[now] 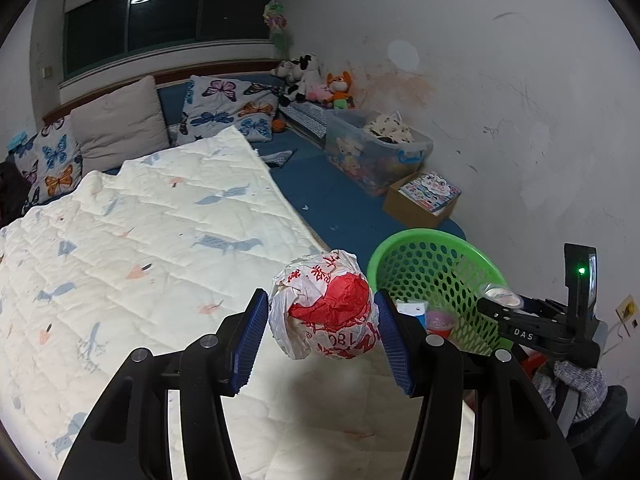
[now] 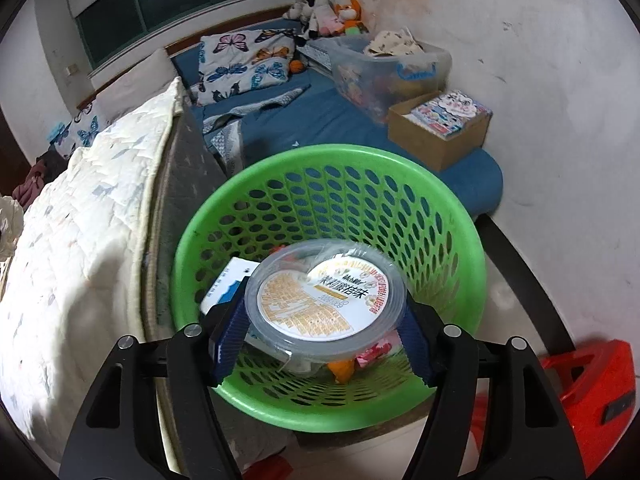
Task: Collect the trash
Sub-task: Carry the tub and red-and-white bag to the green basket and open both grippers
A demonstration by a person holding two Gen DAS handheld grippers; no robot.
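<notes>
Crumpled wrapper [image 1: 326, 306] between left tongs [image 1: 322, 338]

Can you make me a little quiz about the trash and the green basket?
1. True or false: the left gripper holds a crumpled red and white wrapper.
2. What is between the right gripper's pads? A) a round plastic container B) a sock C) a book
3. Fill in: the container is right above the green ____.

Key: 1 true. 2 A. 3 basket; the container is above its opening, and other trash already lies inside.
</notes>
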